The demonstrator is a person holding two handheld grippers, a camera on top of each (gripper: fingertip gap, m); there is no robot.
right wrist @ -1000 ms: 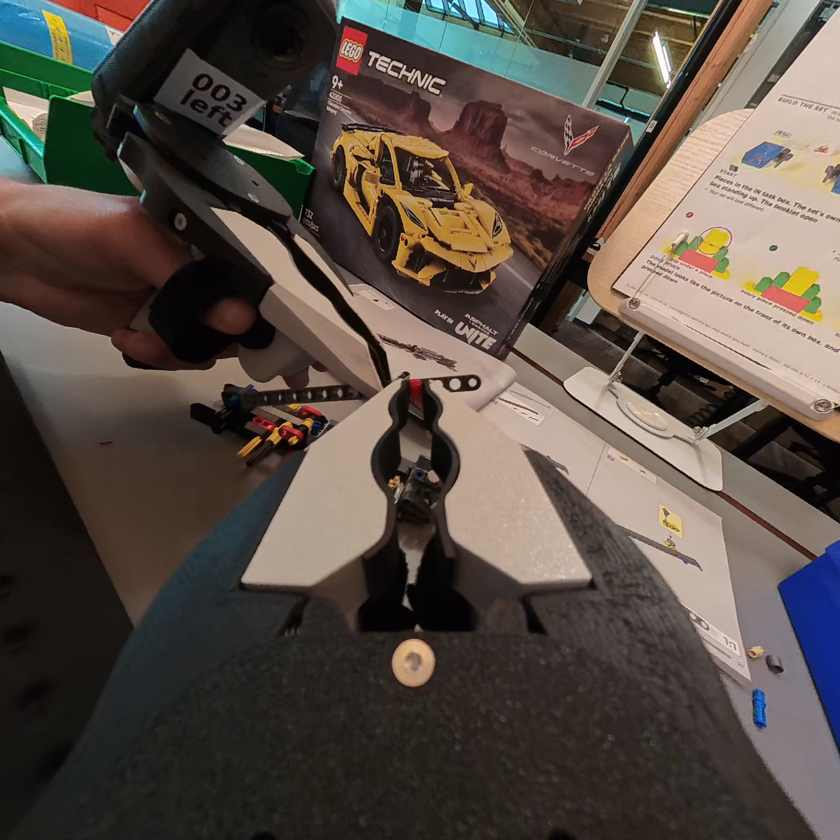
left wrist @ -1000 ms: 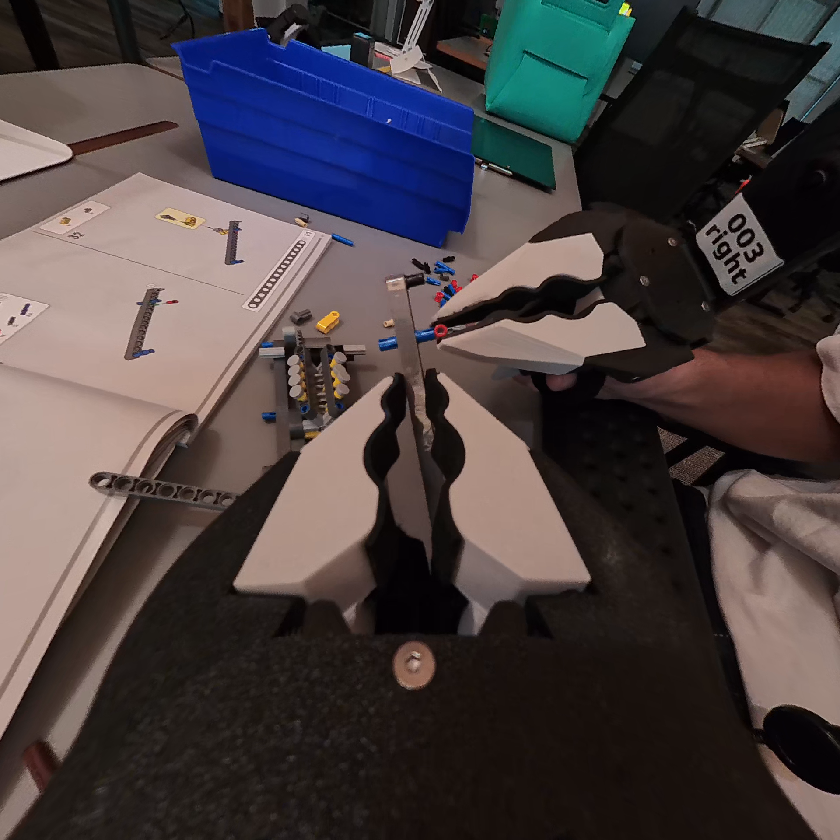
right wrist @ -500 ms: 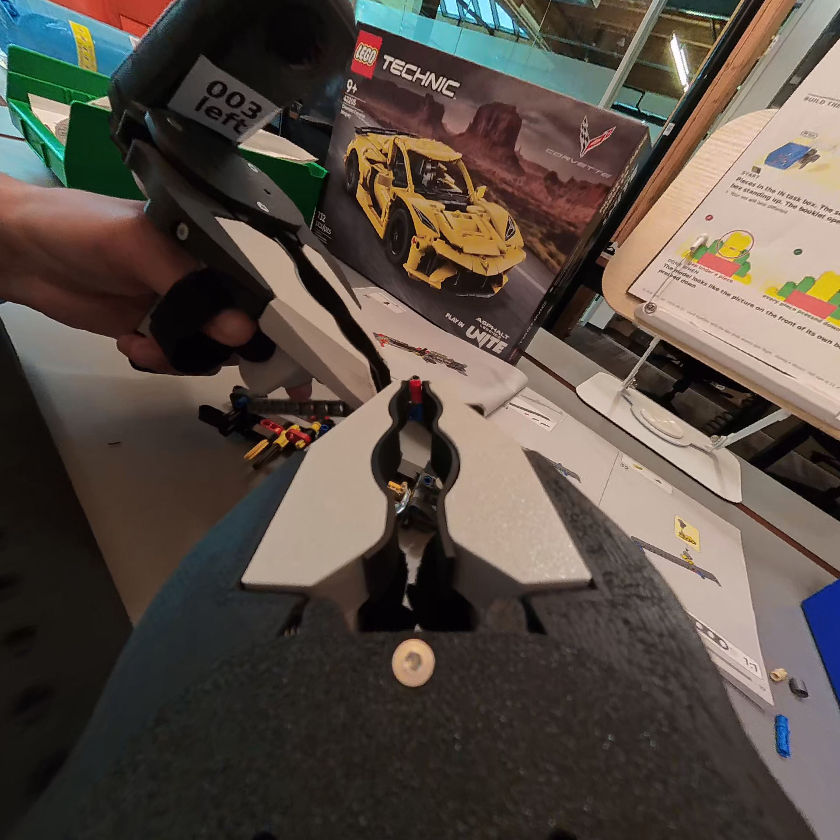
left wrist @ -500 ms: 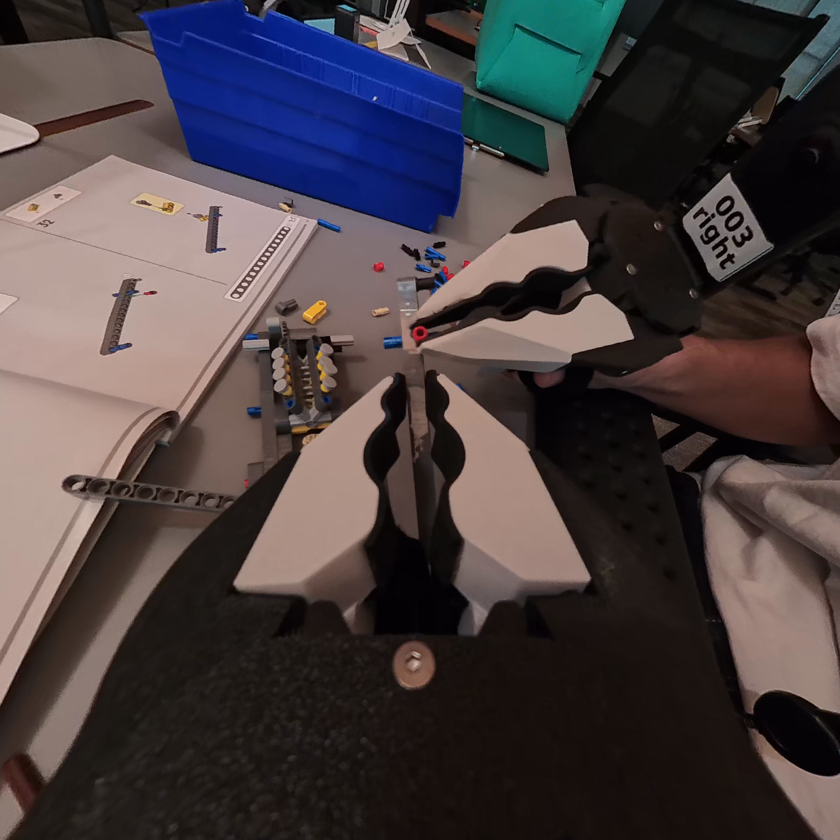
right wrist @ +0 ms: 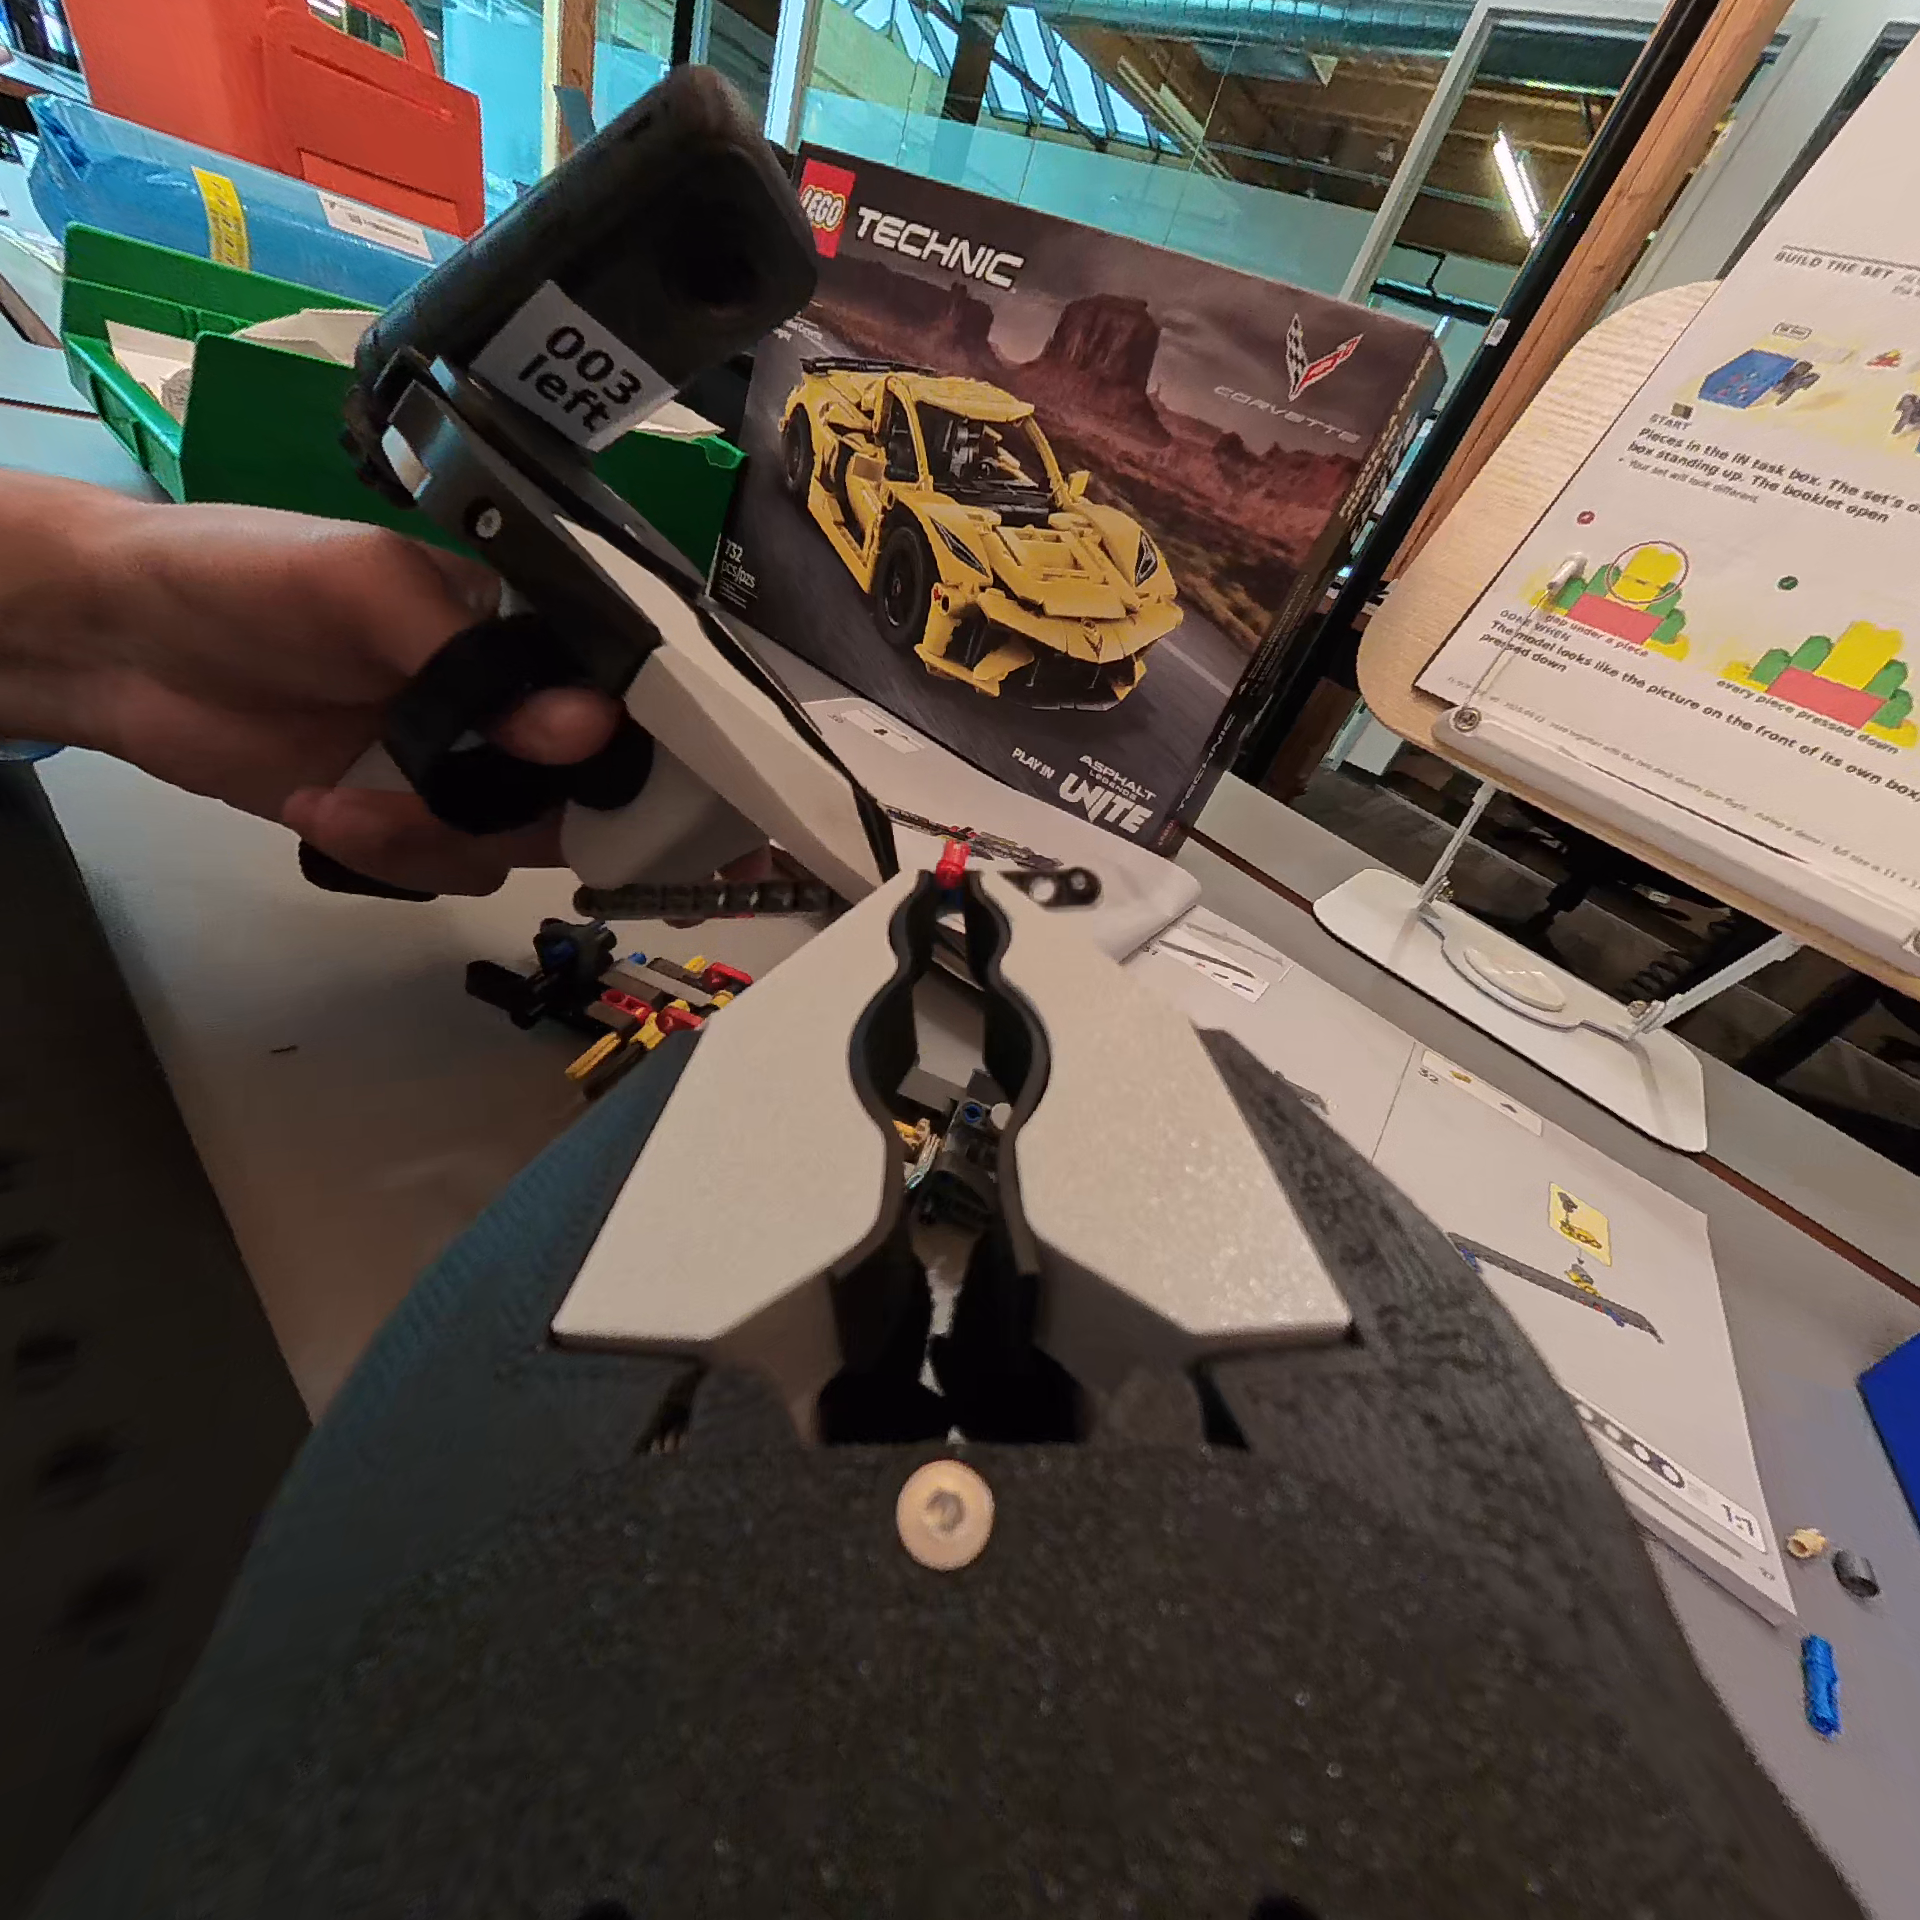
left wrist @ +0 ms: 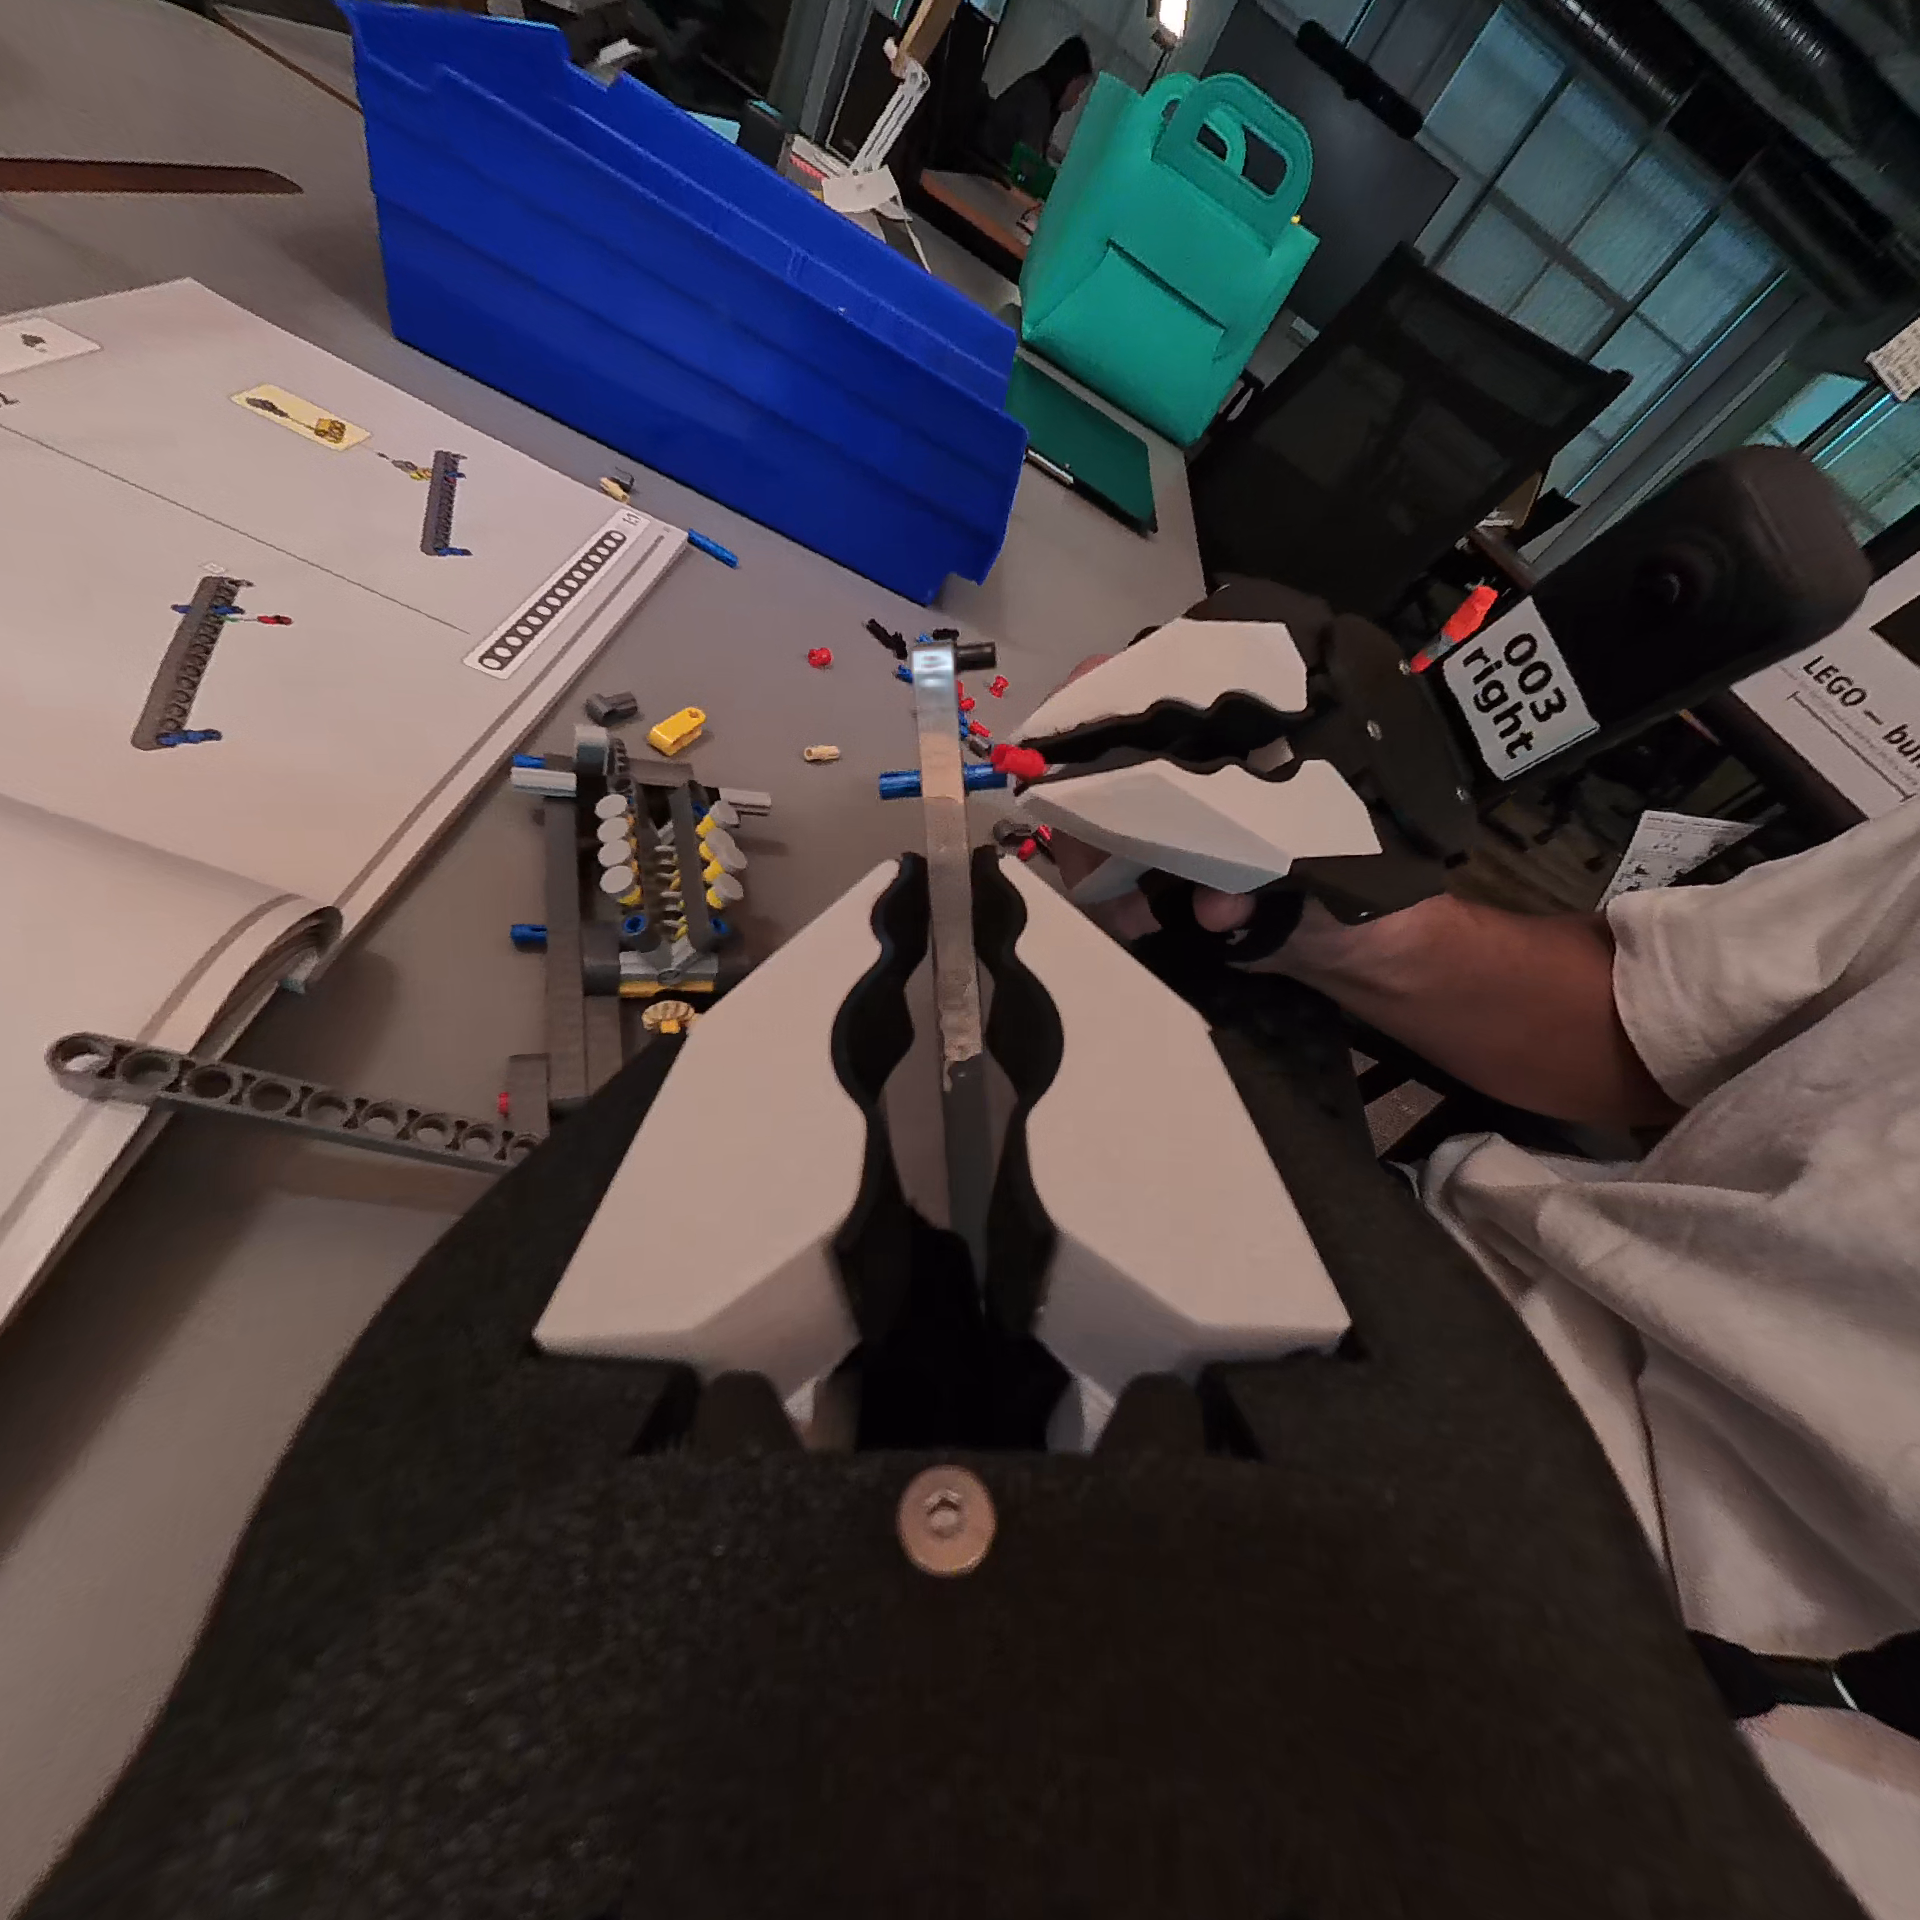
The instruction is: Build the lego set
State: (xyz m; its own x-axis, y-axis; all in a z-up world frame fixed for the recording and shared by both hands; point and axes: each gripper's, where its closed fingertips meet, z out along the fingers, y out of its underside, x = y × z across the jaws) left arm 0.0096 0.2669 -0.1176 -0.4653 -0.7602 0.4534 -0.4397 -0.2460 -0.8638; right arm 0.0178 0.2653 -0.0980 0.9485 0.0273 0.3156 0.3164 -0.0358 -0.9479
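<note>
beam: long grey lift-arm [left wrist: 943, 831], clamped edge-on in left gripper [left wrist: 951, 883], held off the table and pointing away; stiff and light, probably. Best held low on the shank as now, so the holed end stays free.
blue pin: [left wrist: 900, 781] already through the beam near its far end, sticking out both sides.
red pin: [left wrist: 1016, 761] pinched at the tips of right gripper [left wrist: 1023, 774], fingers together on it, just beside the beam. Tiny, slick, likely to pop out if pushed skewed.
engine block: part-built assembly [left wrist: 644, 873] on the table, left of the beam, beside the open booklet [left wrist: 312, 582].
loose parts: small pins scattered past the beam tip [left wrist: 821, 657].
hidden: beam holes unreadable edge-on in left wrist view; in right wrist view only its end hole [right wrist: 1049, 885] shows, blurred. Which hole the red pin targets: can't tell.
</note>
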